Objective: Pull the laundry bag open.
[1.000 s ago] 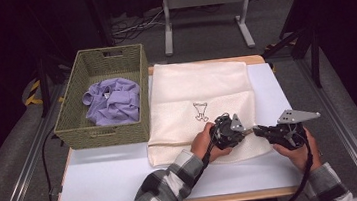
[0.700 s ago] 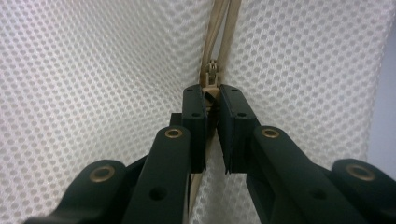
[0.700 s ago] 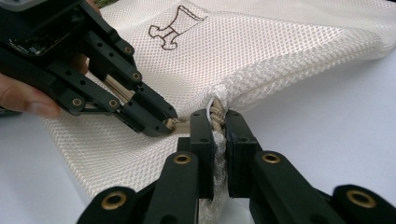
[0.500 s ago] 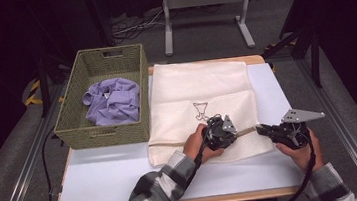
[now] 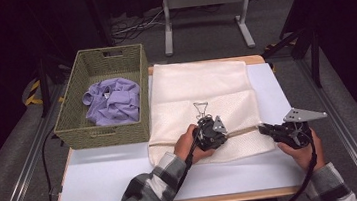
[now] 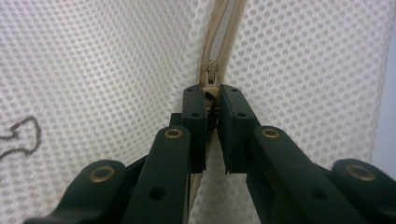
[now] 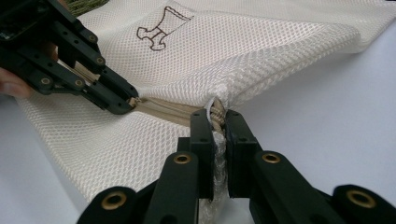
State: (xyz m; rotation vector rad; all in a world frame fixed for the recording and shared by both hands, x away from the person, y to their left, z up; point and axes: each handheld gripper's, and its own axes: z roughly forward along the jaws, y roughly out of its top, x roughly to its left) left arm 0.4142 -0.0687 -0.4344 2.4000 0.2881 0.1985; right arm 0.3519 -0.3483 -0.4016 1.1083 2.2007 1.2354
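My left gripper (image 6: 212,100) is clamped on the zipper pull (image 6: 211,93) of the cream mesh laundry bag (image 5: 200,90), which lies flat on the white table (image 5: 99,179) toward its right edge. My right gripper (image 7: 219,116) pinches the bag's corner by the zipper's end — a tab, I think. A wicker basket (image 5: 104,133) with purple cloth (image 5: 113,100) sits at the table's far left corner — dark room beyond.
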